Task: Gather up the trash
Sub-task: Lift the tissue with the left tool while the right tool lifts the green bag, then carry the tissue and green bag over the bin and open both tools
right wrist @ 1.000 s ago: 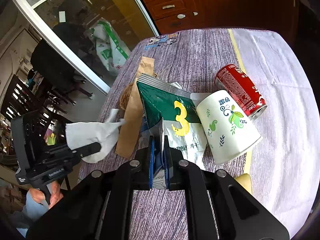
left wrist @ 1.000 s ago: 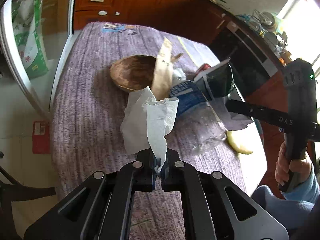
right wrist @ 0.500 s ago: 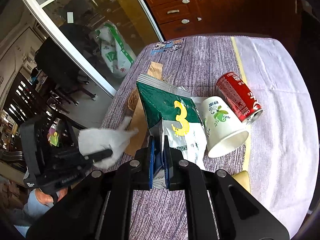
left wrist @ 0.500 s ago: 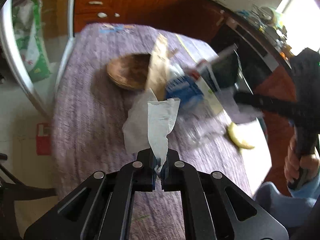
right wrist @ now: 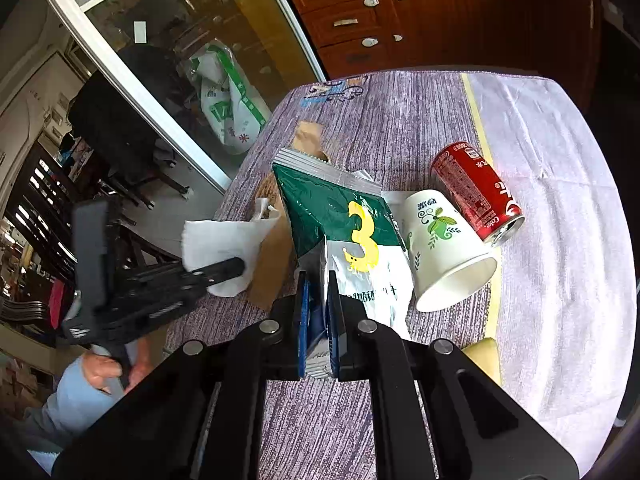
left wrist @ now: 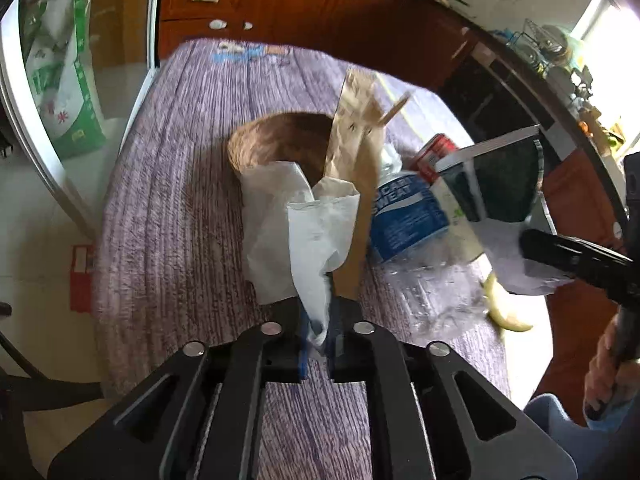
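Observation:
My left gripper (left wrist: 318,312) holds a crumpled white tissue (left wrist: 304,232) upright at the near rim of a brown woven bowl (left wrist: 280,140). Its jaws are opening, with the tissue still filling the narrow gap between them. In the right wrist view the same gripper (right wrist: 236,268) and tissue (right wrist: 224,236) sit at the left. My right gripper (right wrist: 318,284) is shut on a green-and-white snack packet (right wrist: 340,216) with a yellow 3, lifted over the table. The packet (left wrist: 500,184) also shows in the left wrist view.
A brown paper bag (left wrist: 356,148) leans by the bowl. A crushed plastic bottle (left wrist: 408,216), a paper cup (right wrist: 444,248), a red can (right wrist: 476,188) and a banana peel (left wrist: 504,316) lie on the purple tablecloth (left wrist: 168,200). Glass door left, wooden cabinets behind.
My left gripper has moved forward and down, bringing the tissue closer to the bowl, and its jaws have parted a little. The right gripper and packet have stayed put.

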Available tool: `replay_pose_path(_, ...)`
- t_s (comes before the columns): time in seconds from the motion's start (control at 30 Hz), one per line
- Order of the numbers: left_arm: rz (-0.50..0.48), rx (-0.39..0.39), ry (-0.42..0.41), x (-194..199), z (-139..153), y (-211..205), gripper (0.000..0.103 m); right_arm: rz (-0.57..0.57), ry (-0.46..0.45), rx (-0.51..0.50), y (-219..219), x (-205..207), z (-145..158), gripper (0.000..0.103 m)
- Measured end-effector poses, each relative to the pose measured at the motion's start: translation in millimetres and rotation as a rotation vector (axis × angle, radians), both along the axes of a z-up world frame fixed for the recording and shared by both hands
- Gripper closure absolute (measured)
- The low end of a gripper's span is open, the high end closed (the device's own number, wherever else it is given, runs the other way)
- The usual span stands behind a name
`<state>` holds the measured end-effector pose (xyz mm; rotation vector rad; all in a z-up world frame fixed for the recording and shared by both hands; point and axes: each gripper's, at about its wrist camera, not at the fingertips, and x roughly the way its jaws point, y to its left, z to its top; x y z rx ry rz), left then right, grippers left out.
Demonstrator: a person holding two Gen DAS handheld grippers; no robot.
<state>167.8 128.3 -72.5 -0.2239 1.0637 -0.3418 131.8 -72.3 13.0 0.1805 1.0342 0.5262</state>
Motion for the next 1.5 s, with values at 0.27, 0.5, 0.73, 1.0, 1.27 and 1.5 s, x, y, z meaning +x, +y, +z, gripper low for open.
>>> replay_pose_path(0.27, -0.011, 0.045, 0.000, 4.9, -8.9, -6.3, 0.053, -0.006, 0.008, 0.011, -2.9, 4.8, -3.1, 0.095)
replay_pose_path(0.5, -0.079, 0.084, 0.012, 15.0, -22.4, -33.4, 0.048, -0.006, 0.023, 0.021, -4.8, 1.9, -6.5, 0.095)
replay_pose_path(0.73, -0.056, 0.126, -0.009, 4.6, -18.7, -38.7, 0.100, -0.022, 0.016, 0.046, -13.4, 0.5, -1.6, 0.095)
replay_pose_path(1.0, -0.002, 0.119, -0.058, -24.1, 17.8, -26.2, 0.100, -0.040, -0.028, 0.095, -30.1, -14.0, 16.7, 0.095)
replay_pose_path(1.27, -0.056, 0.097, -0.160, -44.9, 74.4, -58.4, 0.100, -0.089, -0.084, 0.134, -67.2, -34.5, 33.7, 0.095)
replay_pose_path(1.5, -0.198, 0.076, -0.191, -41.6, 93.0, -140.1, 0.100, -0.208, -0.118, 0.166, -140.0, -55.2, 34.9, 0.095)
